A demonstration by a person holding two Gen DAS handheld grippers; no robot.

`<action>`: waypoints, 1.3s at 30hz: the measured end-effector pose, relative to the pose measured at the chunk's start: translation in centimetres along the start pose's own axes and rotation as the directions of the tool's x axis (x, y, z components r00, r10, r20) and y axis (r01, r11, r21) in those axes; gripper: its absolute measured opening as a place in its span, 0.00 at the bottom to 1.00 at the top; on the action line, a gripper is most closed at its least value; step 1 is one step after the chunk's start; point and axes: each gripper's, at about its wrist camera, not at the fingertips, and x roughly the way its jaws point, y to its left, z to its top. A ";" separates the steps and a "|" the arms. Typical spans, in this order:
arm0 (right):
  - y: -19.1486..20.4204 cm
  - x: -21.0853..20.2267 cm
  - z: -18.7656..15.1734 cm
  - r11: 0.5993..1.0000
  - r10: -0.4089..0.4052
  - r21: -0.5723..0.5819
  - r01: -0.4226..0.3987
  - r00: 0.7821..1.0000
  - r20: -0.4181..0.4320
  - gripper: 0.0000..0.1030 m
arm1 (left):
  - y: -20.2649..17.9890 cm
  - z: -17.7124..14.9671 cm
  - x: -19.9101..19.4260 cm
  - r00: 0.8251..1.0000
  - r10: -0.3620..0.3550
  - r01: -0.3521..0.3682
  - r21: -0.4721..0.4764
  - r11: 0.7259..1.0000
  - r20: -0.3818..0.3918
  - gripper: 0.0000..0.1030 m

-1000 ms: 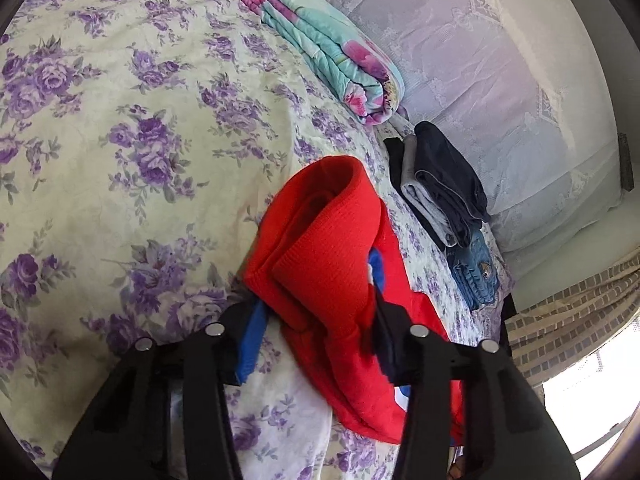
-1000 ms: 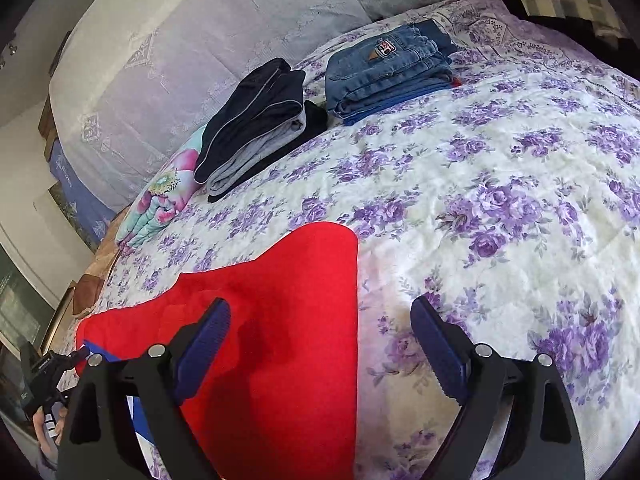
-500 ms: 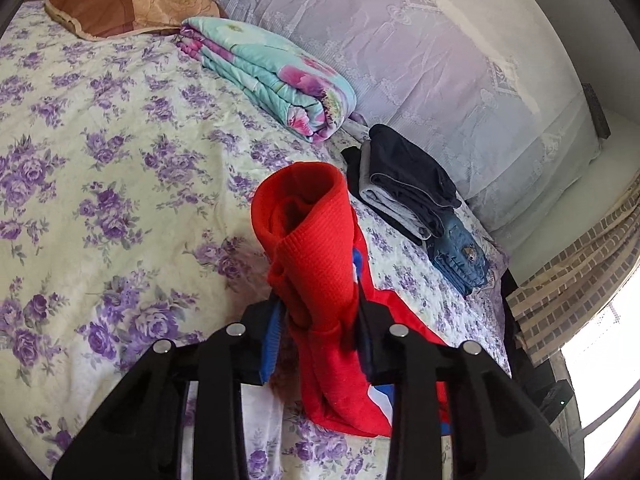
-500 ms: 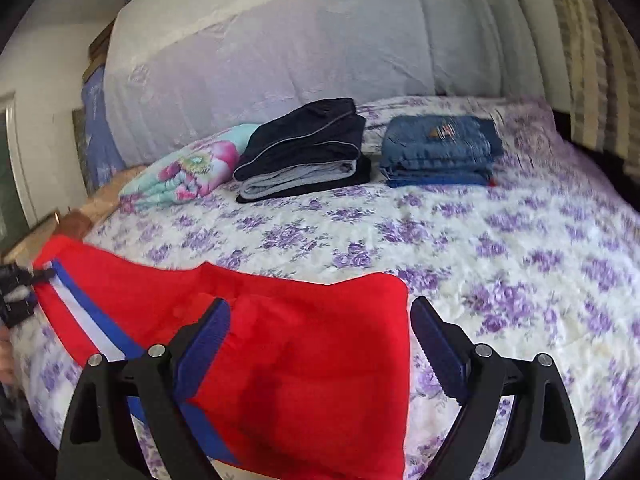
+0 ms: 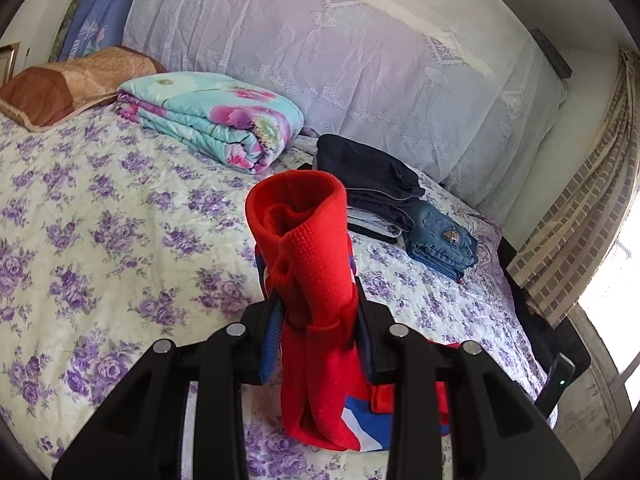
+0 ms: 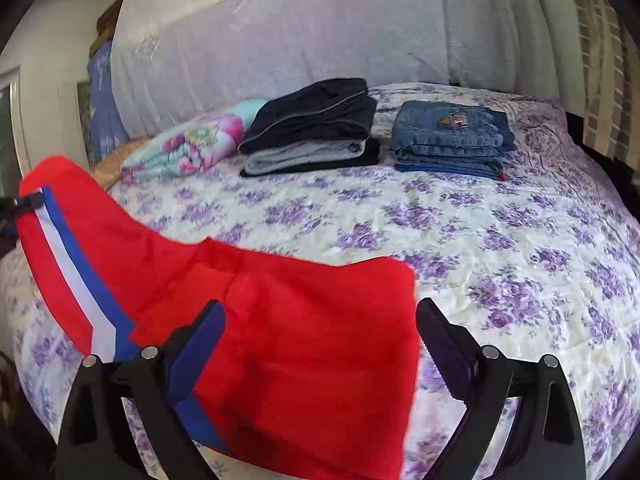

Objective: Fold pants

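Note:
Red pants (image 6: 288,320) with a blue and white side stripe lie across the floral bed (image 6: 480,248). My left gripper (image 5: 316,316) is shut on one end of the red pants (image 5: 308,240), a ribbed cuff that stands up between the fingers. In the right wrist view that end is lifted at the far left, held by the left gripper (image 6: 16,204). My right gripper (image 6: 320,344) is open, its jaws on either side of the other end of the pants, which rests on the bed.
Folded dark pants (image 6: 316,128) and folded jeans (image 6: 452,136) sit at the back of the bed, with a rolled floral blanket (image 5: 216,120) and a brown pillow (image 5: 72,80). A lace-covered headboard (image 5: 360,60) stands behind. Curtains (image 5: 580,220) hang at the right.
My left gripper closed on the cuff end and lifted it off the bed. My right gripper lowered and levelled over the other end, staying open.

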 end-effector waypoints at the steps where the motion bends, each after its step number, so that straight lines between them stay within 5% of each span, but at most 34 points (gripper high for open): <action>1: -1.1 -0.5 0.1 0.999 -0.003 0.036 0.002 1.000 0.016 0.94 | -1.0 0.2 0.2 1.000 -0.006 0.006 0.025 1.000 0.004 0.29; 6: -6.8 -1.6 -0.7 0.979 -0.069 0.194 0.066 0.998 0.013 0.94 | -6.0 0.3 1.5 0.998 -0.056 0.055 0.124 0.991 0.004 0.29; 13: -10.3 -0.5 -2.7 0.932 0.009 0.361 0.001 1.000 -0.028 0.94 | -12.6 -1.3 4.1 0.994 -0.108 0.112 0.245 0.963 -0.030 0.28; 22: -12.0 -0.4 -3.5 0.887 0.079 0.456 -0.076 0.997 0.012 0.94 | -22.3 -8.7 9.5 0.977 -0.124 0.192 0.455 0.870 -0.176 0.30; 25: -12.5 -0.7 -3.7 0.871 0.094 0.481 -0.100 0.995 0.036 0.94 | -23.8 -13.1 11.1 0.945 -0.132 0.272 0.492 0.827 -0.300 0.39; 28: -12.8 -0.8 -3.7 0.866 0.100 0.488 -0.109 0.994 0.045 0.94 | -24.0 -14.6 10.0 0.928 -0.180 0.328 0.491 0.807 -0.325 0.46; 30: -12.8 -0.8 -3.7 0.866 0.099 0.488 -0.108 0.994 0.045 0.94 | -23.0 -13.9 8.7 0.936 -0.202 0.325 0.483 0.813 -0.290 0.59; 32: -12.9 -0.9 -3.7 0.862 0.105 0.492 -0.119 0.993 0.056 0.94 | -21.3 -12.2 7.8 0.947 -0.200 0.296 0.443 0.846 -0.251 0.63; 36: -12.1 -3.3 -3.0 0.863 0.168 0.444 -0.241 0.966 0.196 0.92 | -16.8 -9.3 7.0 0.963 -0.165 0.230 0.331 0.915 -0.211 0.63; 39: -8.8 -4.2 -1.3 0.909 0.254 0.292 -0.299 0.950 0.182 0.87 | -13.2 -8.0 7.1 0.975 -0.113 0.162 0.262 0.951 -0.193 0.63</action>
